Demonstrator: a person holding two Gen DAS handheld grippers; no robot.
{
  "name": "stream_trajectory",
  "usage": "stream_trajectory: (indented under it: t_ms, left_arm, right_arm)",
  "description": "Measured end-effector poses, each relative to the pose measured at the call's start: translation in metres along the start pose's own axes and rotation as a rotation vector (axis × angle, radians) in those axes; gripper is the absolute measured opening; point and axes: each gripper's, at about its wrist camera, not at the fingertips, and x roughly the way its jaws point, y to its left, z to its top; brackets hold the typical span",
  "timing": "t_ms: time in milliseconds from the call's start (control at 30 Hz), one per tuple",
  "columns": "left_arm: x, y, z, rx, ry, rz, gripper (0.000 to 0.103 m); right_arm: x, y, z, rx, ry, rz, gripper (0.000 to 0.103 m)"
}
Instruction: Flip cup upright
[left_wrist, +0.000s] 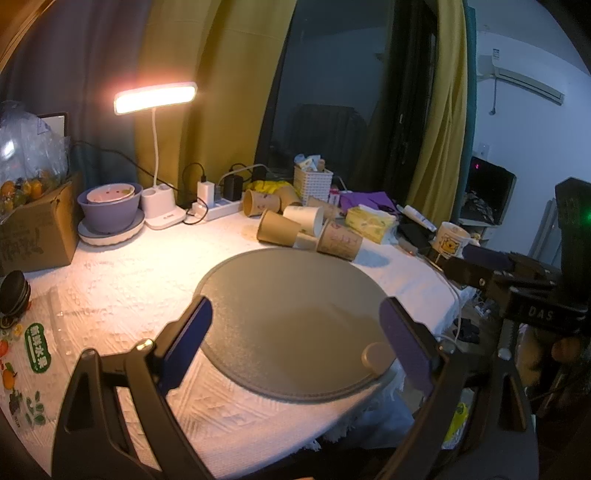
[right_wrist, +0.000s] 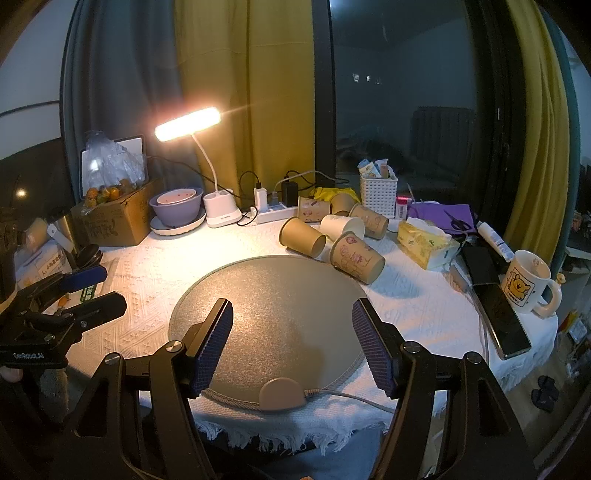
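Observation:
Several paper cups lie on their sides in a pile behind a round grey mat (left_wrist: 291, 314) (right_wrist: 280, 314). The nearest is a brown printed cup (left_wrist: 340, 242) (right_wrist: 356, 256); a plain brown cup (left_wrist: 279, 229) (right_wrist: 302, 236) and a white cup (left_wrist: 304, 218) (right_wrist: 341, 226) lie beside it. My left gripper (left_wrist: 295, 339) is open and empty above the mat's near edge; it also shows at the left of the right wrist view (right_wrist: 99, 288). My right gripper (right_wrist: 291, 343) is open and empty over the mat; it also shows at the right of the left wrist view (left_wrist: 480, 266).
A lit desk lamp (right_wrist: 188, 118) stands at the back on a white base (right_wrist: 221, 210). A purple bowl (right_wrist: 177, 208), cardboard box (right_wrist: 118, 218), power strip (right_wrist: 275, 214), white basket (right_wrist: 378, 194), tissue pack (right_wrist: 424, 240), phone (right_wrist: 498, 306) and bear mug (right_wrist: 526, 282) ring the table.

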Motion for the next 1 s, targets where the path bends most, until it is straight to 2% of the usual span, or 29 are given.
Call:
stream_trajectory:
  t_ms: [1000]
  left_arm:
    - [-0.0004, -0.0035, -0.0032, 0.001, 0.001, 0.000, 0.093]
  right_arm:
    - [0.0024, -0.0016, -0.0011, 0.001, 0.000, 0.000, 0.070]
